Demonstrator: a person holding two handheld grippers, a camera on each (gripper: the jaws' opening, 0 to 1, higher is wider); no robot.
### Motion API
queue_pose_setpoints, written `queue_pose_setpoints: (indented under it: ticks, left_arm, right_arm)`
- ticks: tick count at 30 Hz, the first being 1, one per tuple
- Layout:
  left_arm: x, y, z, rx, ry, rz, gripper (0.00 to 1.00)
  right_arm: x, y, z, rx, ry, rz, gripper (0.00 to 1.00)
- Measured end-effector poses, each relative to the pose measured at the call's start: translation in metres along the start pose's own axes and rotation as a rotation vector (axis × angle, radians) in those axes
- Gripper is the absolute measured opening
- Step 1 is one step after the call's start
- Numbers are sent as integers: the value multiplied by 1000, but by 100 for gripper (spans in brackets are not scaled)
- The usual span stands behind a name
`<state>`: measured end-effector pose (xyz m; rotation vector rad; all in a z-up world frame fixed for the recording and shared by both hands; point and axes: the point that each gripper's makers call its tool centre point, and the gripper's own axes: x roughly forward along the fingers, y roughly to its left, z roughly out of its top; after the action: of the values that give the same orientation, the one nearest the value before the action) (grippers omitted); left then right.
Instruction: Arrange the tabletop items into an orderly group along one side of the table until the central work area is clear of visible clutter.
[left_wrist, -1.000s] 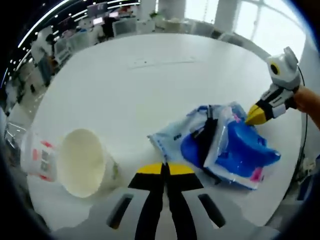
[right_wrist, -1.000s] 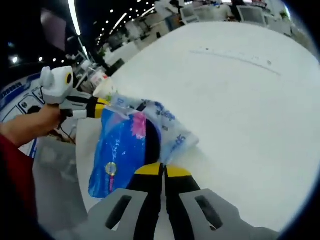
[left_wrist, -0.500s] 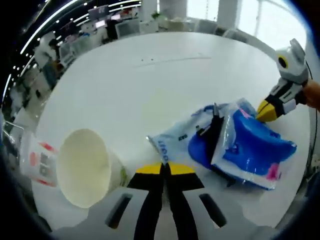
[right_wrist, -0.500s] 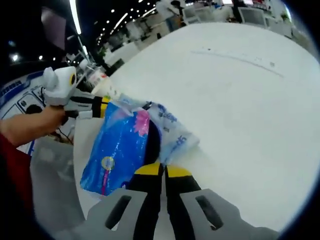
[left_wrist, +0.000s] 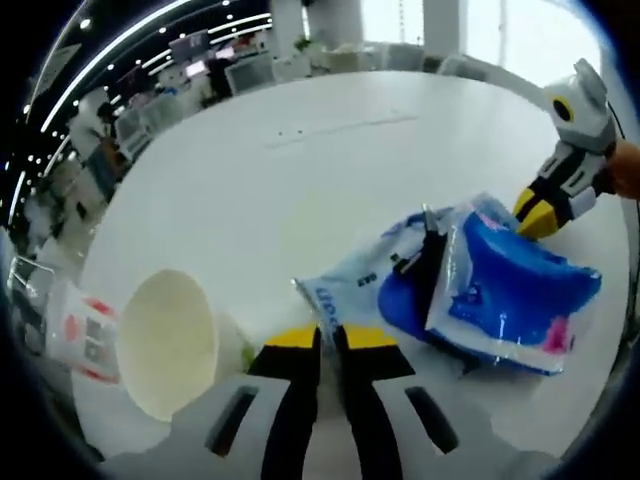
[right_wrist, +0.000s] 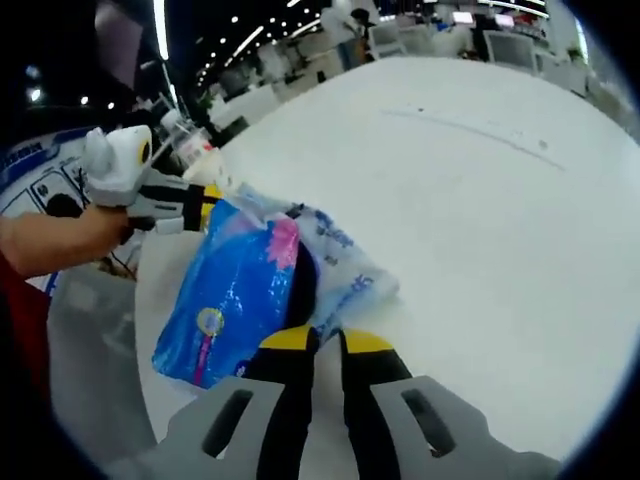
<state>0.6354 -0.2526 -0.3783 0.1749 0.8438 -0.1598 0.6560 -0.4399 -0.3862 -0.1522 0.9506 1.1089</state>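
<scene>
Blue plastic packets (left_wrist: 480, 290) lie heaped at counter (left_wrist: 300, 190) edge beside paper cup (left_wrist: 170, 340), likely grouped there; left hand-held gripper (left_wrist: 322, 338) and right hand-held gripper (right_wrist: 318, 340) slightly parted, gripping nothing.

A cream paper cup (left_wrist: 170, 342) lies on its side near the edge of the round white table (left_wrist: 290, 190), left of two overlapping blue plastic packets (left_wrist: 470, 290). A small white bottle with red label (left_wrist: 75, 330), perhaps upright, stands just beyond the cup. The packets' far side meets the other gripper's tips.
</scene>
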Motion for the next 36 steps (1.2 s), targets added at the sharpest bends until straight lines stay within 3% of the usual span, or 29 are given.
queue_pose_setpoints:
  ticks: [11, 18, 22, 29, 36]
  left_arm:
    - [-14, 1, 11, -8, -64, 10, 15]
    - [-26, -7, 21, -16, -116, -23, 15]
    - [-36, -11, 29, -54, -166, -65, 19]
    - [-52, -17, 39, -25, -229, -114, 25]
    - [-63, -18, 44, -14, -266, -149, 33]
  right_arm:
    - [-2, 0, 1, -7, -9, -23, 11]
    - [-13, -5, 9, -7, -52, -54, 8]
    - [-25, -9, 18, -25, -102, -92, 2]
    - [-55, -6, 45, -29, -259, -147, 1]
    - [-70, 3, 50, -59, -305, -189, 21]
